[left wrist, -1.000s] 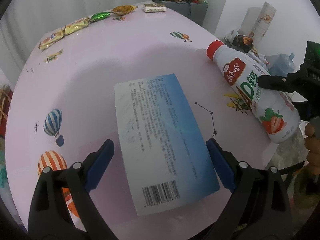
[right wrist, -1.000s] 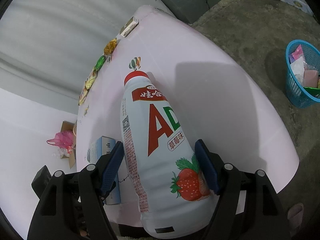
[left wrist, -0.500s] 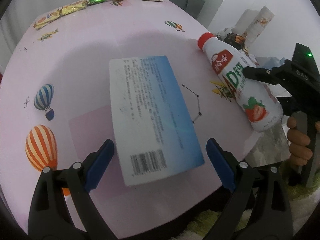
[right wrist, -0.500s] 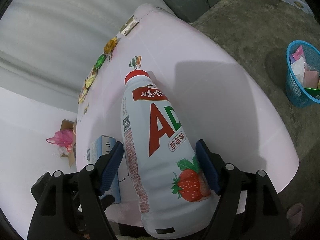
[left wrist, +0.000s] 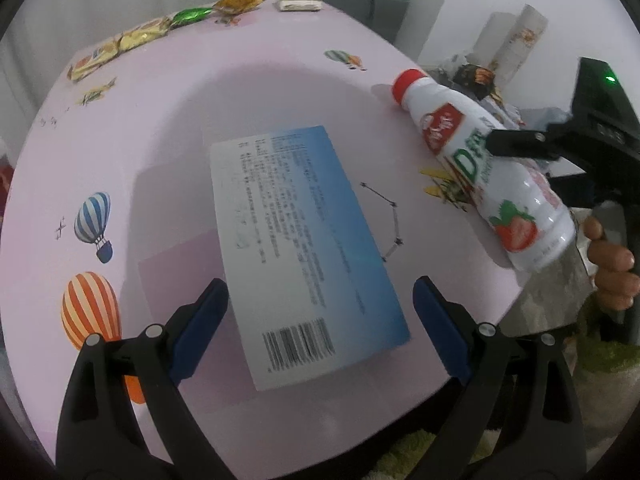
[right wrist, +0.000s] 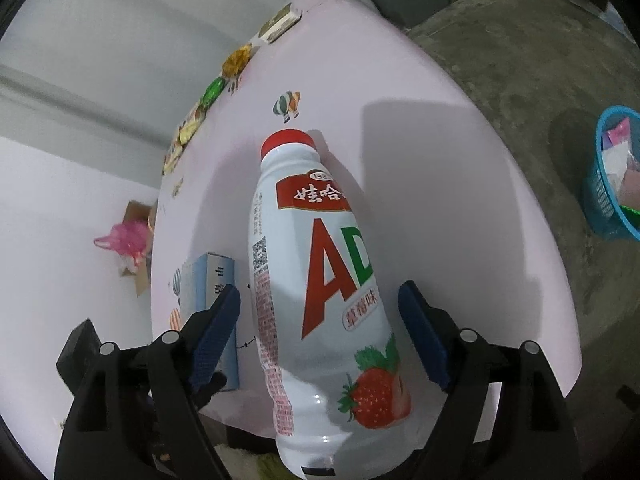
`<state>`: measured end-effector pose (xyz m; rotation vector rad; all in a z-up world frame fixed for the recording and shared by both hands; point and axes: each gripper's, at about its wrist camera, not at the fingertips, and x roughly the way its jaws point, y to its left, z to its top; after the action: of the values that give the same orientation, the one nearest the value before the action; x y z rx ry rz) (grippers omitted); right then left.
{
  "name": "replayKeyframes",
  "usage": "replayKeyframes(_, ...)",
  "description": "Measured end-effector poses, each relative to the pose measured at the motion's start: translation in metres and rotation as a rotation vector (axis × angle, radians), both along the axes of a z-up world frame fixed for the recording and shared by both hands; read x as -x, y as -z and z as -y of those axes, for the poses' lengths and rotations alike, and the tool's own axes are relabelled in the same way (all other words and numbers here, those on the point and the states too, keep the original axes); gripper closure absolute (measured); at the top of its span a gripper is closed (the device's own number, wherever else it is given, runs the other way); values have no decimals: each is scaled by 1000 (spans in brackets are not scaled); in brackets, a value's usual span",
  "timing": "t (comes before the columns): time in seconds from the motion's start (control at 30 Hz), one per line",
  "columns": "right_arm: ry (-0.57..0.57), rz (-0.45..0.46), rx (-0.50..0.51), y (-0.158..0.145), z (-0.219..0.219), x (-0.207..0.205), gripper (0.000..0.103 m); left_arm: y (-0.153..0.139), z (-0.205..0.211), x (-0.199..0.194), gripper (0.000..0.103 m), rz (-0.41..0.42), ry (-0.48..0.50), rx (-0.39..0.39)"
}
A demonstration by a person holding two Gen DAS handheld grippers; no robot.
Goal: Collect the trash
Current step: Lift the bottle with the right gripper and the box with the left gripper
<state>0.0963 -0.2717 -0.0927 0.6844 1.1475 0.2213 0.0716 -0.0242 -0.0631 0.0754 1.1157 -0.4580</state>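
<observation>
Bottle overhangs table edge; right hand-held gripper opening around it; left hand-held gripper spread.

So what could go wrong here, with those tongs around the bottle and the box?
1. The bottle lies on its side with its base past the table's edge, and the right tongs are opening, pads clear of it; it might roll off.
2. The box lies flat and looks about as wide as the open left tongs, so the pads could slide over it.
3. The blue basket sits on the floor away from the table; a loose grip could drop things on the way.
</observation>
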Motion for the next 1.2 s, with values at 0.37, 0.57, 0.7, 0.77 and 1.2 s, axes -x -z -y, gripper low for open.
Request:
replayKeyframes(0.37, -98, -13, 163, -6, -18, -16, 24, 5, 13, -29, 14, 30, -33, -39)
replayKeyframes(0.57, -137, -10, 236, -7, -26, -20, 27, 6, 21, -30, 22, 77, -31, -86)
replayKeyframes(0.7, -142, -9, 266, -7, -28, -21, 32, 6, 21, -27, 27, 100, -31, -109)
replayKeyframes(0.77, -141, -8, 270, -7, -29, -22, 36, 6, 21, -27, 27, 100, -34, -107)
replayKeyframes(1.2, -63, 18, 164, -6, -23, -14, 43, 1, 22, -16, 28, 116, -40, -74)
